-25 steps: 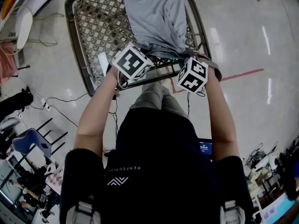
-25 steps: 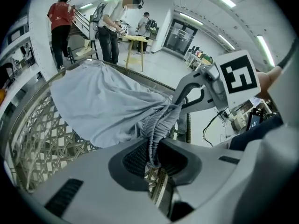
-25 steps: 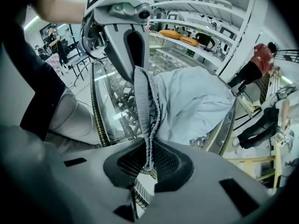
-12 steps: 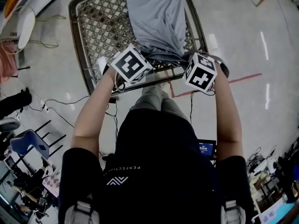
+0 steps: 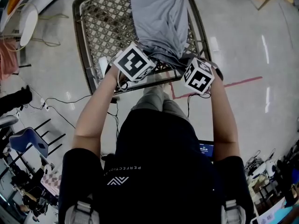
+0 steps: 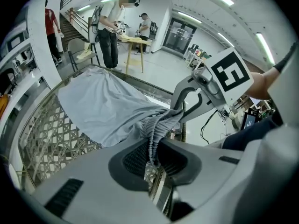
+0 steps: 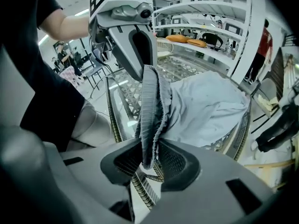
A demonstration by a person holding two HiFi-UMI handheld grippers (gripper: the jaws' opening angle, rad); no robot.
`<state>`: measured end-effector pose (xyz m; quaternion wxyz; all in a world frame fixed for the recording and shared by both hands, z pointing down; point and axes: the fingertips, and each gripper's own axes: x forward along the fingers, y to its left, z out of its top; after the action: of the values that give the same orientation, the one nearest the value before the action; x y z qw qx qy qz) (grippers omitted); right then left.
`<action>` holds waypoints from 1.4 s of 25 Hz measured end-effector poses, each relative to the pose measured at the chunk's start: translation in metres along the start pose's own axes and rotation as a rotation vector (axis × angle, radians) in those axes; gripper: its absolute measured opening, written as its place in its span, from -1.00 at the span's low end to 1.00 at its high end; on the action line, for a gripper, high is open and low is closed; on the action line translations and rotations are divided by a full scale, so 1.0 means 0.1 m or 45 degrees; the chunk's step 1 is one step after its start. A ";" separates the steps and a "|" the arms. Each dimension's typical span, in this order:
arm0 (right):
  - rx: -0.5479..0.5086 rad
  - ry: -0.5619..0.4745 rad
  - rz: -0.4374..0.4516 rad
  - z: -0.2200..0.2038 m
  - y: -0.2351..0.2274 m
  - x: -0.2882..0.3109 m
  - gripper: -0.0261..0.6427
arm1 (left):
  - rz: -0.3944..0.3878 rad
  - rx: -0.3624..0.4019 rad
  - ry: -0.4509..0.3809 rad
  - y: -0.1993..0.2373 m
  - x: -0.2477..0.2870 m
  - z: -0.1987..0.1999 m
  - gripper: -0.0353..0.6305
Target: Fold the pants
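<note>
Grey pants (image 5: 159, 17) lie lengthwise on a metal lattice table (image 5: 100, 27), their gathered waistband at the near rim. In front of me my left gripper (image 5: 135, 65) is shut on the waistband's left part; the pleated cloth (image 6: 156, 125) runs down between its pads (image 6: 135, 160). On the waistband's right part sits my right gripper (image 5: 198, 76). Its jaws are opening, and a bunched fold (image 7: 152, 106) still hangs pinched between its pads (image 7: 170, 160). Each gripper shows in the other's view: the right gripper (image 6: 189, 101) and the left gripper (image 7: 135, 45).
The table's near rim (image 5: 140, 85) runs just under both grippers. A red tape line (image 5: 243, 80) crosses the floor to the right. Chairs (image 5: 28, 141) and cables stand at the left. People (image 6: 110, 27) and a wooden stand are beyond the far end; shelves (image 7: 201, 27) lie alongside.
Both grippers have lifted slightly with the waistband. The right gripper's cube swung out to the right and came back, tilted a little differently.
</note>
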<state>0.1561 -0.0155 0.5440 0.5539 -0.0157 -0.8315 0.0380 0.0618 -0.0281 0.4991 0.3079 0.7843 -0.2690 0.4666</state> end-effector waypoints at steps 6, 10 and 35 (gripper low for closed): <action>0.064 -0.057 0.072 0.06 0.11 0.01 -0.44 | -0.003 -0.043 -0.001 0.00 0.01 0.01 -0.72; 0.115 -0.120 0.022 0.15 0.12 0.01 -0.34 | 0.007 -0.072 -0.007 0.00 0.00 0.08 -0.72; 0.341 -0.114 -0.336 0.28 -0.14 0.03 -0.72 | -0.012 -0.164 -0.095 0.00 -0.16 0.09 -0.72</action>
<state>0.1289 -0.0304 0.5375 0.5138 0.1690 -0.8377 0.0758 0.0598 -0.0321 0.4813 0.3496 0.7810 -0.3059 0.4174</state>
